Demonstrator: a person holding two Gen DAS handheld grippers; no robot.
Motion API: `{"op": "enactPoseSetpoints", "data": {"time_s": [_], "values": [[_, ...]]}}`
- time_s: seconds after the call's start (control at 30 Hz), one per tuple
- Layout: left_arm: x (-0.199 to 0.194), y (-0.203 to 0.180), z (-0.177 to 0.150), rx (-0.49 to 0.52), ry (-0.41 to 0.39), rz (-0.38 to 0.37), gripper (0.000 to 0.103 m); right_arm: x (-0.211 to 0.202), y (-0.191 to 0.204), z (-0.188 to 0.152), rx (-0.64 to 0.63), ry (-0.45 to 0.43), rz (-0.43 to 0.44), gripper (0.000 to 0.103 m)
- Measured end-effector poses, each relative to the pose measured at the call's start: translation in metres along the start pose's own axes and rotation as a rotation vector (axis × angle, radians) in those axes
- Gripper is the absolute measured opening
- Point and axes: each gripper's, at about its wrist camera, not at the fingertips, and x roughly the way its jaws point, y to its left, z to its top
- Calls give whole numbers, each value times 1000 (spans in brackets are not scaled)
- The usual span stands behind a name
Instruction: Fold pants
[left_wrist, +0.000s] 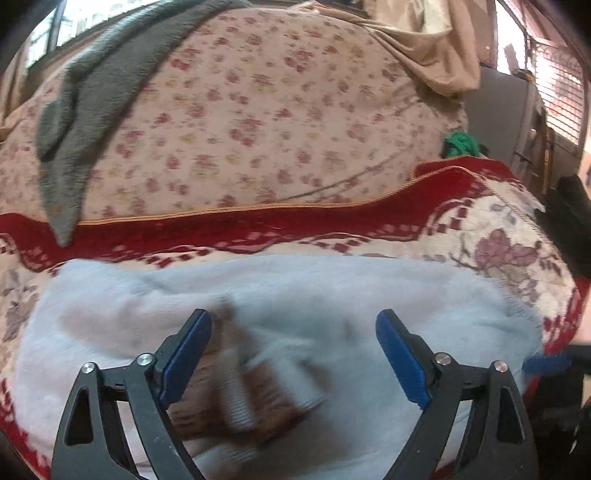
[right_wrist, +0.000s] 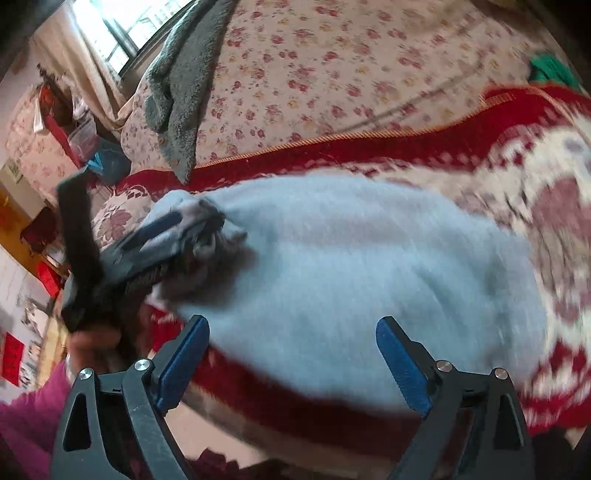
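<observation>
A: Left wrist view first: the left gripper (left_wrist: 293, 325) has its blue-padded jaws spread wide with nothing between them, hovering over the pale blue pants (left_wrist: 332, 288). Just below the tips there is a blurred brownish patch with white ribbing on the fabric; I cannot tell what it is.

B: And where do the pants lie?

A: Flat on the red and cream blanket (left_wrist: 498, 236), across the near part of the bed. Beyond it is the floral sheet (left_wrist: 258, 110), with a grey towel (left_wrist: 85, 110) draped at the far left and something green (left_wrist: 460, 142) at the far right.

B: The right wrist view?

A: The right gripper (right_wrist: 293, 330) is also wide apart and holds nothing, above the near edge of the pants (right_wrist: 351, 258). To the left, the other gripper (right_wrist: 173, 229) is at the bunched end of the pants; blur hides whether cloth is pinched there. Farther off are the blanket (right_wrist: 517, 118), the sheet (right_wrist: 351, 66), the towel (right_wrist: 181, 92) and a curtained window (right_wrist: 110, 44)
</observation>
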Motion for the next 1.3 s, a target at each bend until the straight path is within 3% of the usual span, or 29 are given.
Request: {"op": "enactPoseSetpoints", "data": {"time_s": [0.17,0.3,0.43,0.63,0.9,1.1,1.2,1.3], "values": [[25,-28,18,45,65,-110,95,-4,-34,-34,156,23,105,97],[49,-47,33,87,146,-232,95,12,-59,-44,285,40,132,97],[68,-67,43,176,181,-274,96,25,-74,-47,359,12,171,97],[97,-104,49,339,240,-302,96,37,-78,-42,349,-62,183,98],[128,-140,57,454,313,-389,96,41,-66,-41,232,-157,148,98],[158,-163,44,562,389,-402,96,46,-81,-40,311,-210,221,98],[170,-165,40,562,432,-441,96,45,-89,-39,355,-237,243,98],[183,-160,44,501,483,-498,95,47,-90,-37,370,-240,235,97]]}}
